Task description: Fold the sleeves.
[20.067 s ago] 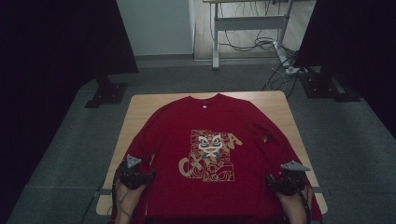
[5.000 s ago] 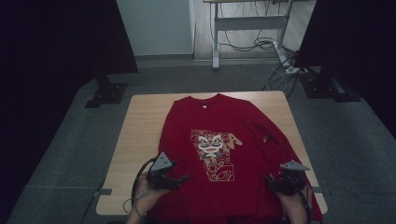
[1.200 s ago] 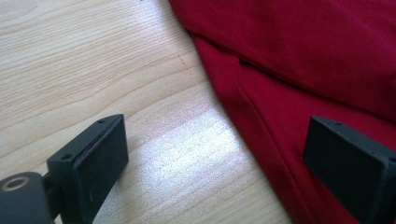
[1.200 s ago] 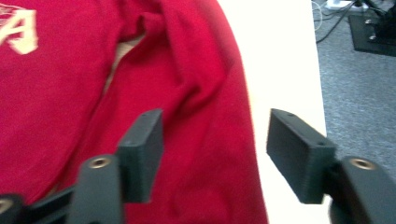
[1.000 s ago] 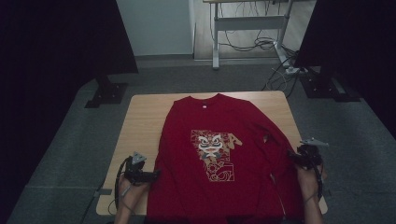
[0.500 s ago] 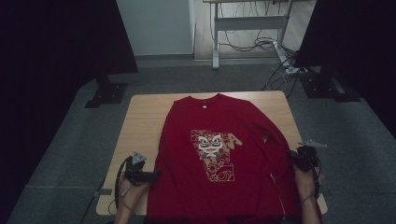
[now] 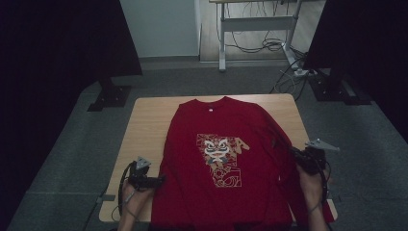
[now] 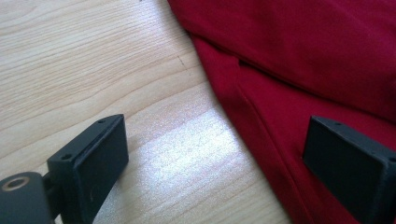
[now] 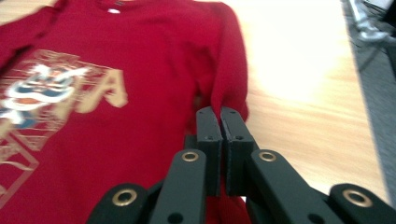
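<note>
A red long-sleeved shirt (image 7: pixel 226 144) with a lion-face print lies flat on the wooden table (image 7: pixel 144 125), collar at the far side. My right gripper (image 7: pixel 294 153) is at the shirt's right side, shut on a fold of the right sleeve (image 9: pixel 229 70) and holding it a little above the table. In the right gripper view the right gripper's (image 9: pixel 220 116) jaws are pressed together with red cloth pinched between them. My left gripper (image 7: pixel 156 180) rests low at the shirt's left edge. It stands open (image 8: pixel 219 154), one jaw over bare wood and the other over the red cloth (image 8: pixel 299 70).
Bare wood shows left of the shirt and at the far right corner (image 7: pixel 284 108). Beyond the table stand a desk frame (image 7: pixel 223 43) with loose cables (image 7: pixel 288 77) and black stand bases (image 7: pixel 108 96). Dark curtains hang on both sides.
My right gripper has closed on the sleeve and risen a little, pulling the cloth up with it. The left gripper has stayed where it was.
</note>
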`<state>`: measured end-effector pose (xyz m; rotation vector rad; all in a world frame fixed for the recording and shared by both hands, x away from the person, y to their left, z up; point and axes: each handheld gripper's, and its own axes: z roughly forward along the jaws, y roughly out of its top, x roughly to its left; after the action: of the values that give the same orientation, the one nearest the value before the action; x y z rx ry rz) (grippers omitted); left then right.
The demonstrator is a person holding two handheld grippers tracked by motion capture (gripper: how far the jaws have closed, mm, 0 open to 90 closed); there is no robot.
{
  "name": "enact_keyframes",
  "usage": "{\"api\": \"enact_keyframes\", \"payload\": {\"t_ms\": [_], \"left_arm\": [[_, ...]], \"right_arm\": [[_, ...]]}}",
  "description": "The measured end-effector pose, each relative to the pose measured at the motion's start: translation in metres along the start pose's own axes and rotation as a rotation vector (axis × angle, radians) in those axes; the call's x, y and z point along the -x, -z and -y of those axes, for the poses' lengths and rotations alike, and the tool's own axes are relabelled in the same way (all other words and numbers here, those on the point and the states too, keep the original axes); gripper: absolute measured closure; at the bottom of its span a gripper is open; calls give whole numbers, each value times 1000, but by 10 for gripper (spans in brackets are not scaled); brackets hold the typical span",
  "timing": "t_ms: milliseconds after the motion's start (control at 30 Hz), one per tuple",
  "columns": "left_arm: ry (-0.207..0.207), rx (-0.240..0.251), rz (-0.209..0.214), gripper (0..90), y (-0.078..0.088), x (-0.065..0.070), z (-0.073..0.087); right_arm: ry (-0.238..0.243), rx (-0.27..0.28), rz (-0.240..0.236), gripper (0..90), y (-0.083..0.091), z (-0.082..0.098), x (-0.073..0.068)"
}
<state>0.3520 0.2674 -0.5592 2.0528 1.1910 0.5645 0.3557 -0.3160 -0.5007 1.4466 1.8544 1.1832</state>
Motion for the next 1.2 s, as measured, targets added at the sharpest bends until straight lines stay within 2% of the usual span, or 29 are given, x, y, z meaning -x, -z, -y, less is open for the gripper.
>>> {"api": "enact_keyframes", "payload": {"t_ms": [33,67,100,233,267,300,333,433,500,633,700,733,800,900,933,1067,1133,1167,1200], "left_arm": [[0,0,0,70,0,0,0],[0,0,0,70,0,0,0],[0,0,0,70,0,0,0],[0,0,0,70,0,0,0],[0,0,0,70,0,0,0],[0,0,0,70,0,0,0],[0,0,0,70,0,0,0],[0,0,1,70,0,0,0],[0,0,0,70,0,0,0],[0,0,0,70,0,0,0],[0,0,0,70,0,0,0],[0,0,0,70,0,0,0],[0,0,1,70,0,0,0],[0,0,1,70,0,0,0],[-1,0,2,70,0,0,0],[-1,0,2,70,0,0,0],[-1,0,3,70,0,0,0],[-1,0,3,70,0,0,0],[-1,1,3,70,0,0,0]], "right_arm": [[0,0,0,873,0,0,0],[26,10,-39,873,0,-7,-15],[32,12,-47,873,1,-9,-18],[35,14,-53,873,0,-10,-21],[45,19,-75,873,0,-14,-29],[45,19,-75,873,0,-14,-29],[53,23,-97,873,-1,-16,-37],[55,24,-106,873,-2,-17,-40],[62,23,-139,874,-5,-19,-50],[63,24,-148,873,-6,-19,-52],[66,22,-163,873,-8,-19,-57],[78,22,-191,873,-12,-21,-67],[87,20,-210,873,-14,-22,-74],[92,19,-219,873,-16,-22,-77],[100,11,-244,873,-22,-22,-86],[111,-1,-264,873,-29,-20,-95],[111,-1,-264,873,-29,-20,-95],[123,-8,-284,873,-35,-20,-103],[123,-8,-284,873,-35,-20,-103]]}}
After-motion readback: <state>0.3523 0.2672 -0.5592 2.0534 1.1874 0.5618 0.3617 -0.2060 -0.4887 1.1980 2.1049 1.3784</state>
